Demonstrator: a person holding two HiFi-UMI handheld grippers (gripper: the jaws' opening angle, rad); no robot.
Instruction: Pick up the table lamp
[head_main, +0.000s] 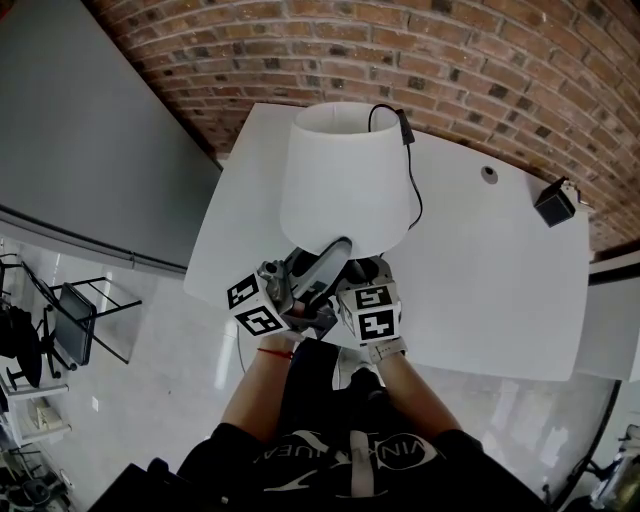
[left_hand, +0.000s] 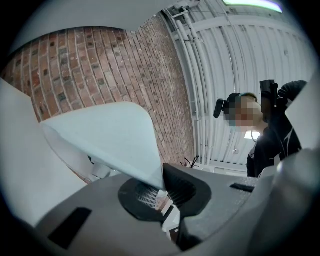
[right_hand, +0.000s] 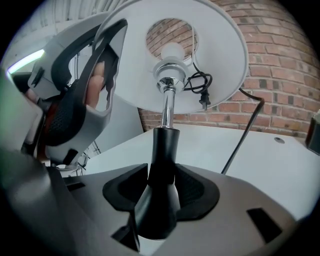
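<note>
The table lamp has a white shade (head_main: 345, 180), a chrome stem (right_hand: 167, 107) and a black flared neck (right_hand: 161, 165). It stands near the front edge of the white table (head_main: 480, 280). My left gripper (head_main: 338, 248) is shut on the shade's lower rim. In the left gripper view the thin white rim (left_hand: 100, 135) runs in between the two pads of the left gripper (left_hand: 161, 187). My right gripper (head_main: 365, 272) is under the shade. In its own view the right gripper (right_hand: 161, 192) stands open, one pad on each side of the black neck. The left gripper (right_hand: 111, 60) shows there at the shade's edge.
The lamp's black cord (head_main: 410, 170) hangs over the shade and trails across the table behind it. A black adapter (head_main: 553, 203) lies at the far right corner by the brick wall (head_main: 450, 60). A cable hole (head_main: 489, 173) is nearby. Grey floor (head_main: 150, 330) lies to the left.
</note>
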